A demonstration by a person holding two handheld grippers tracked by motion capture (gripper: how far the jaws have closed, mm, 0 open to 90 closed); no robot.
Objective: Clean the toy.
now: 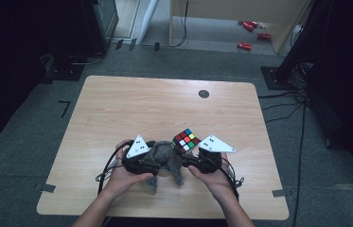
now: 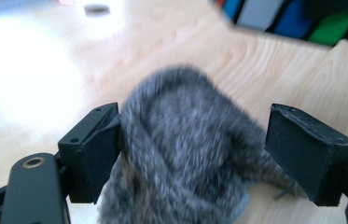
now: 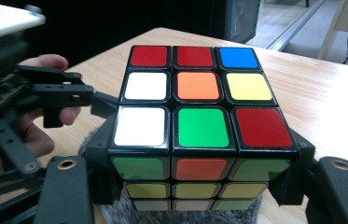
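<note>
1. One puzzle cube (image 1: 186,139) is in play, and I take it as the landmark. It sits above the near middle of the one wooden tabletop (image 1: 117,104), held up in the right hand-held gripper (image 1: 190,153).
2. In the right gripper view that gripper's two black jaws press on opposite sides of the cube (image 3: 199,121), so it has a firm hold at a middling spread.
3. The cube's top face shows nine stickers: three red, two white, one blue, one orange, one yellow, one green.
4. One grey furry cloth (image 1: 164,163) lies bunched just below and to the left of the cube, resting on the tabletop. In the right gripper view a strip of the fur shows right under the cube.
5. The left hand-held gripper (image 1: 149,158) is left of the cube, at the cloth. In the left gripper view its two jaws stand wide apart with the fur (image 2: 181,149) between them. One pad (image 2: 98,154) touches the fur and the other (image 2: 302,151) stands clear, so nothing is clamped.
6. Two hands hold the grippers: the left hand (image 1: 124,177) below-left of the cube, the right hand (image 1: 214,177) below-right.
7. One dark round disc (image 1: 204,93) sits in the tabletop well beyond the cube.
8. Four small red things (image 1: 251,33) lie on the floor far beyond the cube; I cannot tell what they are.
</note>
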